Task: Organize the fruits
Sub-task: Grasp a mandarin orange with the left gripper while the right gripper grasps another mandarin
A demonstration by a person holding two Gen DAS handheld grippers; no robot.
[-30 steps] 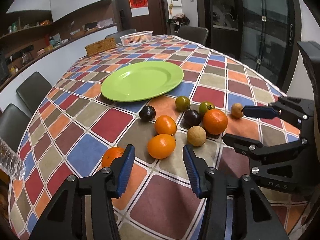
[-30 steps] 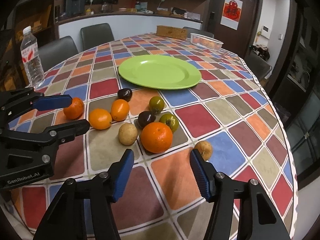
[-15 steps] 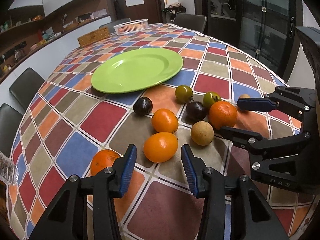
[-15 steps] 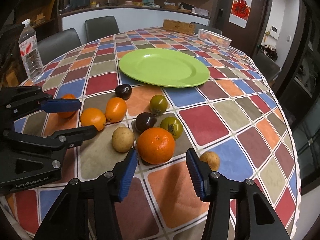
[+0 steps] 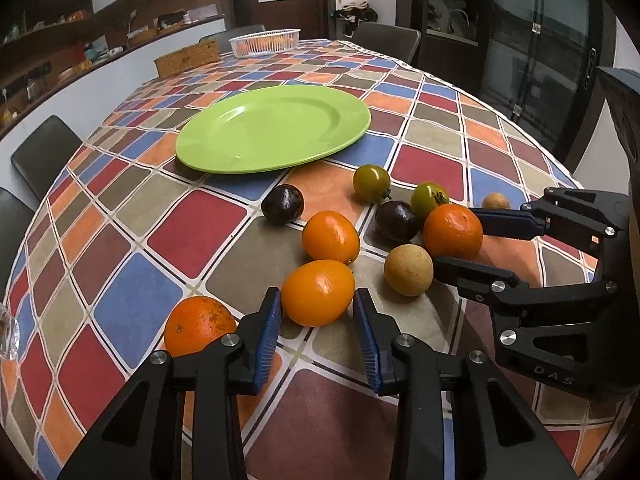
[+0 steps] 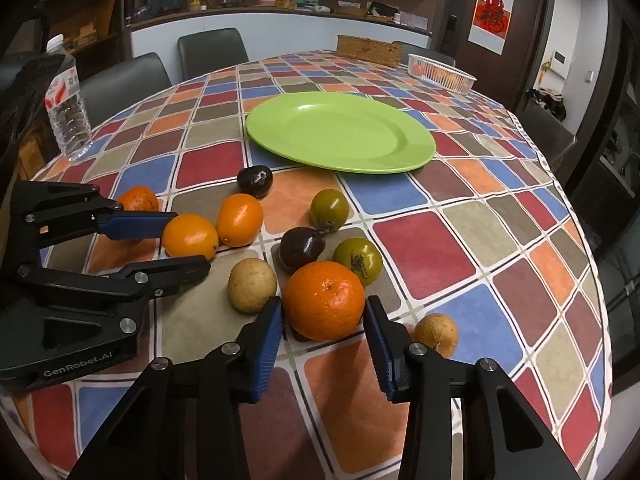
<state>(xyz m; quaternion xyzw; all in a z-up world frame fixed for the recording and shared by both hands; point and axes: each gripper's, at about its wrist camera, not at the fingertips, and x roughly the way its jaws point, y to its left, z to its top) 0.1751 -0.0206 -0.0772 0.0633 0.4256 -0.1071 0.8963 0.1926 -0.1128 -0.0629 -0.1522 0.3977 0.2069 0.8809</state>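
While the green plate (image 6: 416, 148) beyond the fruit sits bare, my right gripper (image 6: 323, 336) is spread around the big mandarin (image 6: 324, 300) and my left gripper (image 5: 316, 320) spread around an oval orange (image 5: 318, 298), neither yet pinched. Closing off-centre could squirt either round fruit sideways into its neighbours. Crowding the mandarin are a tan fruit (image 6: 252, 285), a dark plum (image 6: 301, 246) and a green tomato (image 6: 357, 260).
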